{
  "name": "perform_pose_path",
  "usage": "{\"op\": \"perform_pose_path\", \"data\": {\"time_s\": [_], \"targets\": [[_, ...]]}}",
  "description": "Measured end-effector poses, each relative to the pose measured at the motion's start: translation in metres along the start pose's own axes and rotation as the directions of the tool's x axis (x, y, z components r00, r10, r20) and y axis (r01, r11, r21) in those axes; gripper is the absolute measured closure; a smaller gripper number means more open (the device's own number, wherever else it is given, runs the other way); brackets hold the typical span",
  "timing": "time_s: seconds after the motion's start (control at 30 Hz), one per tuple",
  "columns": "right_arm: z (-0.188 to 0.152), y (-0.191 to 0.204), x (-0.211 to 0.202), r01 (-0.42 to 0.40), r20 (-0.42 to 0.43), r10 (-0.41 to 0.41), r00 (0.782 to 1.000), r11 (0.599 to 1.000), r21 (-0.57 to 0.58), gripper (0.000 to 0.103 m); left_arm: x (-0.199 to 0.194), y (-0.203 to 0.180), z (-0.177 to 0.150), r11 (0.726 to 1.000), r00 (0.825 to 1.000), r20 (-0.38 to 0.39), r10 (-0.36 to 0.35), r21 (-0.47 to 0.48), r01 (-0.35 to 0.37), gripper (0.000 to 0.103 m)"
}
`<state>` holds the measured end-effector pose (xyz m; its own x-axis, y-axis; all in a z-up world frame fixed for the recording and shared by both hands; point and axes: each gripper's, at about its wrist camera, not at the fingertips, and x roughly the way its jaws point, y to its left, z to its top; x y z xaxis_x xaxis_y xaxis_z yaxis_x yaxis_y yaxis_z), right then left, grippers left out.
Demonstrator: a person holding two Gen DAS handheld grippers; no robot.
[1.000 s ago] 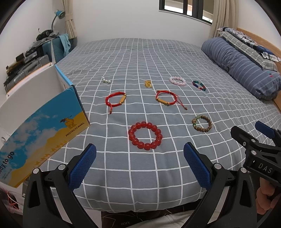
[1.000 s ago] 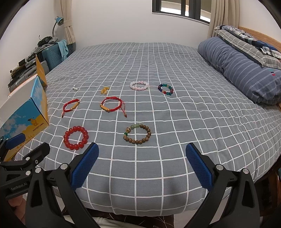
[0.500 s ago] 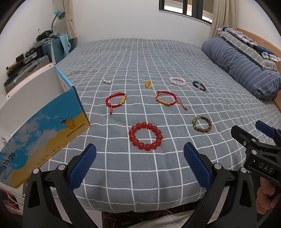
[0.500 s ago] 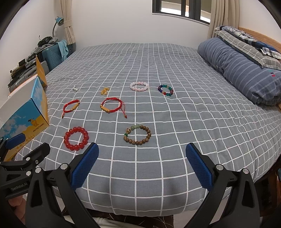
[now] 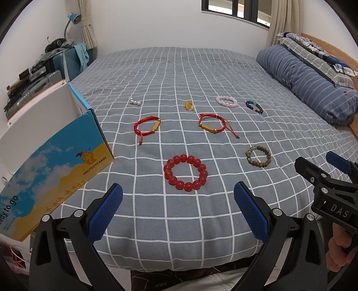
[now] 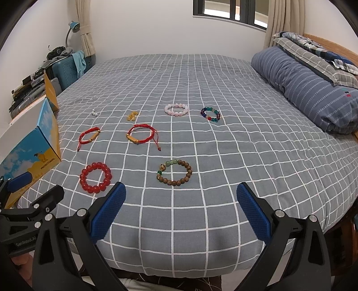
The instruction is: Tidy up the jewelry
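Red bead bracelet (image 5: 185,172) sat on the grid bedspread (image 5: 201,73) at frame center, just ahead of the left gripper (image 5: 178,209), which was wide open and empty. Right gripper (image 6: 180,211) was also spread open, holding nothing, closer to the brown wooden bracelet (image 6: 174,170), so left looked the nearer pick for red.

Looking like a home bedroom: bed (image 5: 201,73) wearing a grey checked cover, striped pillow (image 5: 308,82) lying along the headboard, curtains (image 6: 274,26) hanging beside the window (image 6: 230,11), suitcase (image 6: 67,67) standing nearby.
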<state>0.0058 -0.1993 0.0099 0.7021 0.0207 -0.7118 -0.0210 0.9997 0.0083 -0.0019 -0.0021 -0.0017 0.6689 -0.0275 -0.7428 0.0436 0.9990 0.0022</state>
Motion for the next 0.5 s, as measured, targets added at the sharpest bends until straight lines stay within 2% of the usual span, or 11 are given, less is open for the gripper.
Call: {"op": "perform_pose_path", "data": {"time_s": [0.23,0.4,0.5], "targets": [[0.015,-0.005,0.015,0.009,-0.014,-0.009,1.0,1.0,0.005,0.008,0.017,0.001,0.02,1.0,1.0,-0.001,0.01,0.017,-0.01,0.006],[0.045,-0.013,0.033,0.026,-0.002,-0.026,1.0,1.0,-0.006,0.008,0.047,0.002,0.056,0.999,0.999,0.001,0.032,0.038,-0.032,0.006],[0.074,-0.022,0.055,0.042,-0.007,-0.042,0.999,0.999,-0.012,0.008,0.073,0.001,0.089,0.999,1.0,0.001,0.019,0.048,-0.019,0.006]]}}
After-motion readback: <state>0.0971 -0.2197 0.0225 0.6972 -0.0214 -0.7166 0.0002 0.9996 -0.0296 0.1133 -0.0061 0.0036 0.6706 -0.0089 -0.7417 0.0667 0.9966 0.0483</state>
